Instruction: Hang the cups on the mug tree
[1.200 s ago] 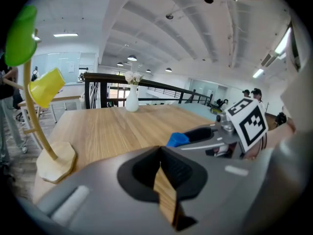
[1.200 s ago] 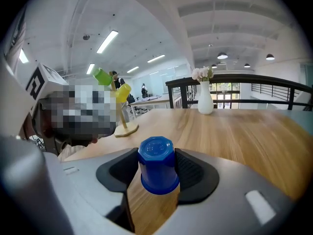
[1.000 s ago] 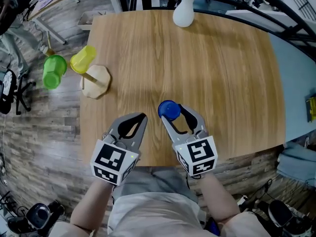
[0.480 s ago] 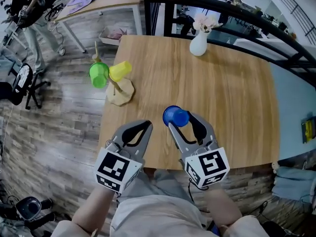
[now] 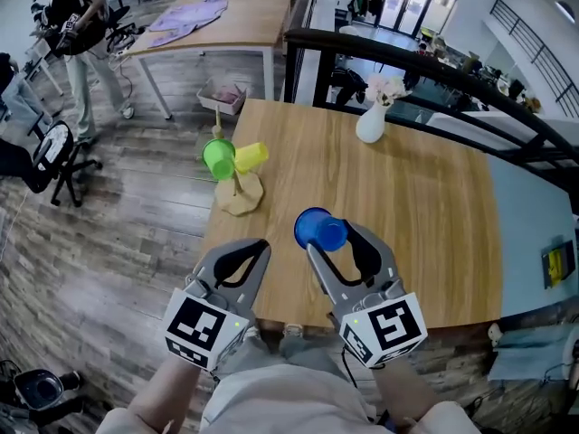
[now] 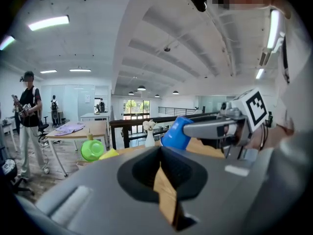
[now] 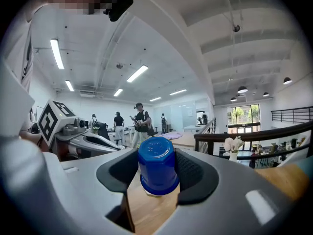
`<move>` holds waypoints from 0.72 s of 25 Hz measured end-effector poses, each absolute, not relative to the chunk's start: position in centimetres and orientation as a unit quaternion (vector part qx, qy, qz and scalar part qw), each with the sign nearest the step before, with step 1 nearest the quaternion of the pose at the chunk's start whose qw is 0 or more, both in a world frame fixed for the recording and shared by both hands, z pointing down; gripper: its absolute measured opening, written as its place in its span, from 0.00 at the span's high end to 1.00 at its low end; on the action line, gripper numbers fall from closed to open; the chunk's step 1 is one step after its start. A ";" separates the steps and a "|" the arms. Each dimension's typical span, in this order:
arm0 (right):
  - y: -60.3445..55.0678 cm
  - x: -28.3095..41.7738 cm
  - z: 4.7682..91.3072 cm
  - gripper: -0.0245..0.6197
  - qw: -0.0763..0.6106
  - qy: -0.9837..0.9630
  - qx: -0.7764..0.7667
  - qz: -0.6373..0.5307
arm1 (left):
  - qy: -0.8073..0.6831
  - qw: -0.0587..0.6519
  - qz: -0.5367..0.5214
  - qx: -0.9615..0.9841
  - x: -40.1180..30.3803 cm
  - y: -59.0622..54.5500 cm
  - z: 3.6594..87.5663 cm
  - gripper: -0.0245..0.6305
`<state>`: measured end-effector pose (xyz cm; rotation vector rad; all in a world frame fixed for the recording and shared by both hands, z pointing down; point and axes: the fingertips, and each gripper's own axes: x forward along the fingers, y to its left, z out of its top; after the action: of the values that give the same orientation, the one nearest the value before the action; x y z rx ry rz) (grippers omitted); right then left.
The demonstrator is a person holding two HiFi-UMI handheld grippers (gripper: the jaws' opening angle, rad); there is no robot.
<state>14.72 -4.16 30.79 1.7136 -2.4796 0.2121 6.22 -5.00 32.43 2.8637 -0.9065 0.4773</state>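
Note:
My right gripper (image 5: 327,239) is shut on a blue cup (image 5: 318,230), which it holds above the near part of the wooden table (image 5: 425,224). In the right gripper view the blue cup (image 7: 157,166) sits bottom up between the dark pads. The mug tree (image 5: 239,193) stands at the table's left edge, with a green cup (image 5: 218,158) and a yellow cup (image 5: 251,156) hanging on it. Left of the blue cup my left gripper (image 5: 259,245) is shut and holds nothing. The left gripper view shows the green cup (image 6: 92,150) and the blue cup (image 6: 175,132).
A white vase with flowers (image 5: 371,125) stands at the table's far edge. A black railing (image 5: 434,70) runs behind it. The table's left edge drops to wooden floor, where a person (image 5: 77,25) stands by another table (image 5: 226,12).
The head view has swung up and back, so the table looks smaller and the room beyond shows. Both grippers keep their places relative to each other, and the blue cup stays in the right one.

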 end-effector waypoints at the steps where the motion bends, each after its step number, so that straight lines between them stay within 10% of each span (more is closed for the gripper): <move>1: -4.0 14.0 29.9 0.60 0.061 -0.823 0.561 0.060 | -0.300 0.048 0.151 0.941 5.6 -4.7 31.6 0.96; 18: -2.3 4.8 21.8 0.60 0.020 -0.853 0.522 0.006 | -0.373 0.014 0.101 0.922 -5.7 -3.0 23.5 0.96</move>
<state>4.76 -2.27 21.84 1.6200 -2.6452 0.0184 -5.72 -2.99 23.52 2.8719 -1.1631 0.3136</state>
